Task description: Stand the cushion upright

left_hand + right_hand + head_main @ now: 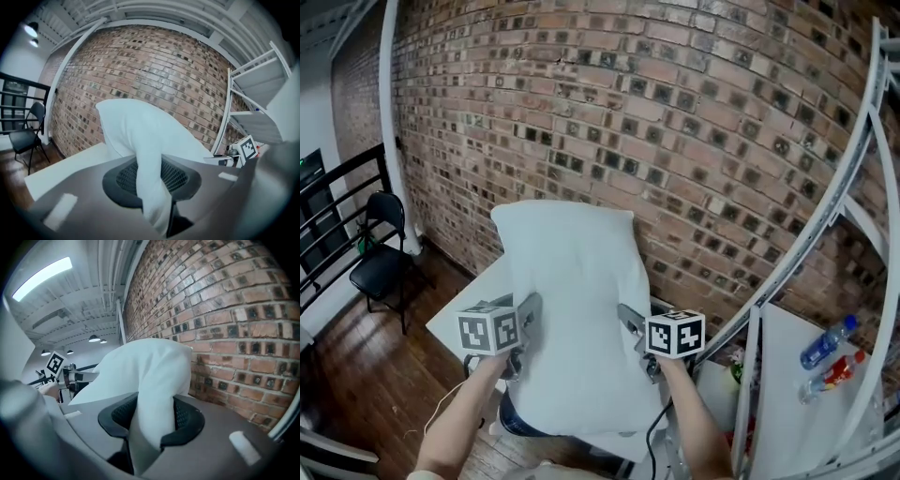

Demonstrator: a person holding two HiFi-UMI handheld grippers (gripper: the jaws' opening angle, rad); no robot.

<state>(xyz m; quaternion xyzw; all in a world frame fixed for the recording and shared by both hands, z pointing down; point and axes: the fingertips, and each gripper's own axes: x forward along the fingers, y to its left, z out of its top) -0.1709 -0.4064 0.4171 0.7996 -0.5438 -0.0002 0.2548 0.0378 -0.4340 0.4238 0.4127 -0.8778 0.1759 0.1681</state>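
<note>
A pale white cushion (577,309) hangs upright in front of the brick wall, lifted above a white table (459,305). My left gripper (523,328) is shut on the cushion's left edge, and my right gripper (633,337) is shut on its right edge. In the left gripper view the cushion (140,140) folds down between the dark padded jaws of the left gripper (152,187). The right gripper view shows the cushion (150,376) pinched the same way in the right gripper (150,423). The cushion's lower edge hangs in front of my arms.
A brick wall (694,112) stands close behind. A black chair (380,253) stands on the wooden floor at left. White metal shelving (853,197) rises at right, with bottles (827,342) on a white surface below it.
</note>
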